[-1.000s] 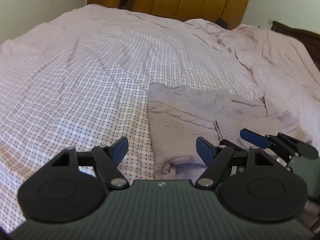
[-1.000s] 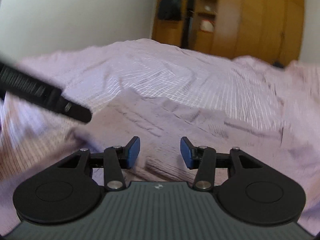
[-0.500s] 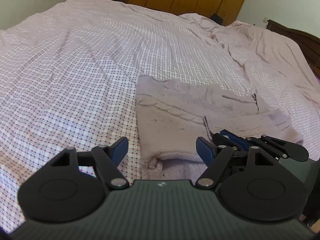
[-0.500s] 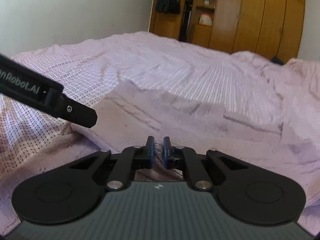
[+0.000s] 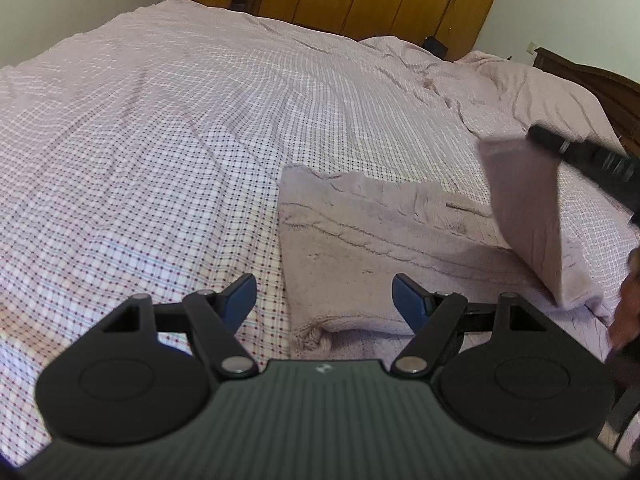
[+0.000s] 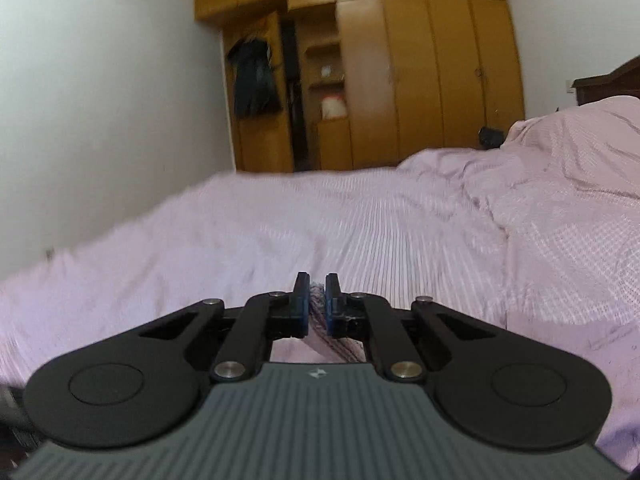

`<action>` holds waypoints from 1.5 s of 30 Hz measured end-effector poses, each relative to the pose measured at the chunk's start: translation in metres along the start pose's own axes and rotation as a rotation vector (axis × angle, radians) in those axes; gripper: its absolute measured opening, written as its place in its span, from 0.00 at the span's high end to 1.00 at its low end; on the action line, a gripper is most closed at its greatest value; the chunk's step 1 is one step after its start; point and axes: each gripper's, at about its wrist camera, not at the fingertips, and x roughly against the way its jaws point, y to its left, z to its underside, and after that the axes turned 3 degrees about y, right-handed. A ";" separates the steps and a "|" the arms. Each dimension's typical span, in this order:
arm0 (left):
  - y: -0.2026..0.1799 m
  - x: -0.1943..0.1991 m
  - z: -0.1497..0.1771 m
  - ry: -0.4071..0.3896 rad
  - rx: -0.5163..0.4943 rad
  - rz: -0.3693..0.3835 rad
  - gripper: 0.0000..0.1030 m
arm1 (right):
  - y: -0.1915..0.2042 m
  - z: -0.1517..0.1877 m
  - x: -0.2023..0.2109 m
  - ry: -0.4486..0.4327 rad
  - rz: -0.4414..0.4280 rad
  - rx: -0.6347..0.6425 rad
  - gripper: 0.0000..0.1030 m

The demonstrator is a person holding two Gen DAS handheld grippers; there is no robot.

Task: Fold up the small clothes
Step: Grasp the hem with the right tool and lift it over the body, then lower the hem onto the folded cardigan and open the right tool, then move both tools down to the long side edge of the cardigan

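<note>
While pinched, cloth (image 6: 318, 312) seemingly between right gripper (image 6: 317, 300) pads

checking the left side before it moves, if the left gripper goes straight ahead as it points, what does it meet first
Most likely the knitted garment: the open left gripper straddles its near left edge, with the checked bedsheet beside it. How high it hovers is unclear.

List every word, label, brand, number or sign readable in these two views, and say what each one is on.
No readable text in either view.
Left hand-held gripper body: a small pale logo mark, a symbol, no letters.
Right hand-held gripper body: the same small logo mark, no letters.
Right hand-held gripper's black side in the left wrist view: too blurred to show any print.
Wardrobe and its shelf items: too blurred to read.
</note>
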 end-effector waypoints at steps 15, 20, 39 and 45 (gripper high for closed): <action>0.010 0.002 -0.002 -0.002 0.057 -0.005 0.26 | 0.048 0.010 -0.028 0.110 -0.115 0.035 0.91; 0.010 0.000 -0.001 0.008 0.048 -0.011 0.26 | 0.043 0.040 -0.034 0.187 -0.150 0.012 0.56; -0.020 0.031 0.087 0.122 -0.047 0.070 0.23 | -0.103 0.083 0.124 0.294 -0.033 0.064 0.31; -0.023 0.055 0.118 0.097 -0.045 0.063 0.16 | -0.177 0.115 0.185 0.305 0.078 -0.066 0.30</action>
